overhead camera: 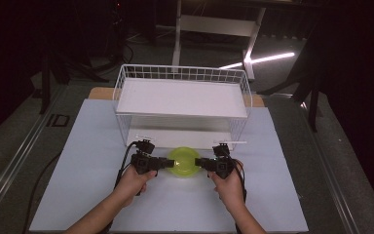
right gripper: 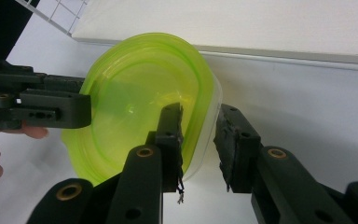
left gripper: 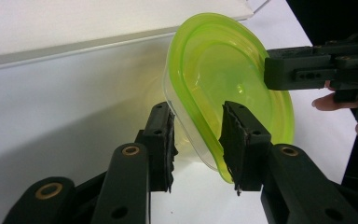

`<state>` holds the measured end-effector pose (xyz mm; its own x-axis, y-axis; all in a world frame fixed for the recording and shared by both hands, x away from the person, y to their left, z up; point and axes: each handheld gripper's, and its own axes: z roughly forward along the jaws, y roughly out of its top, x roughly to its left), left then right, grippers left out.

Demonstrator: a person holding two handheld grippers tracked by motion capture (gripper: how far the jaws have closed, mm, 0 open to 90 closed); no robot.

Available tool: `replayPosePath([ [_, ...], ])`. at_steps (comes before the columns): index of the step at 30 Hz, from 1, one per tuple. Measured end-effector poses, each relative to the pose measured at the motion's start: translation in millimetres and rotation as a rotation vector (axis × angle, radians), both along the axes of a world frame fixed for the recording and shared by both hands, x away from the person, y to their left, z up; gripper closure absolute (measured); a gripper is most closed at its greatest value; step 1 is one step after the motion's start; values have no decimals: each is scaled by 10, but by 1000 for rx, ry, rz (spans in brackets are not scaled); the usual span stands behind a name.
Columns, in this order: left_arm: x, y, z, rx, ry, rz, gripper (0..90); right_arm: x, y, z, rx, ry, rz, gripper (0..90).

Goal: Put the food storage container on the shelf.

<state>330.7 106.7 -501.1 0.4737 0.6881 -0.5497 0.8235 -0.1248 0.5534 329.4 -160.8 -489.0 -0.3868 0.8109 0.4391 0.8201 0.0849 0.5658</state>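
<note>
Left gripper (left gripper: 196, 140): jaws astride the bowl's (overhead camera: 184, 162) near rim, pads not yet pressing
Right gripper (right gripper: 200, 140): jaws astride the opposite rim, likewise gapped
Bowl: between both grippers, on the bench (overhead camera: 78, 185); rack (overhead camera: 182, 97) beyond

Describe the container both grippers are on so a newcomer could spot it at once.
Start at the white wire rack standing on the pale table. Just in front of its lower shelf sits a round container with the left gripper and right gripper at opposite sides of its rim. It is translucent lime green, the one bright colour among white and black.
</note>
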Motion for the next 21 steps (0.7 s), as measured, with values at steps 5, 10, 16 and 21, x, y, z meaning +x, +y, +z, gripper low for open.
replayPosePath([
  [5,-34,-9,16,5,-7,-8,686,-41,-6,10,1,4,-3,731],
  [10,-88,-24,37,13,-17,-25,701,-103,-8,19,-4,-14,-3,744],
  [16,-174,-22,69,20,-22,-17,744,-187,-10,27,1,-24,5,765],
  [21,-251,-13,122,58,-70,-11,807,-269,22,41,-19,-47,25,788],
])
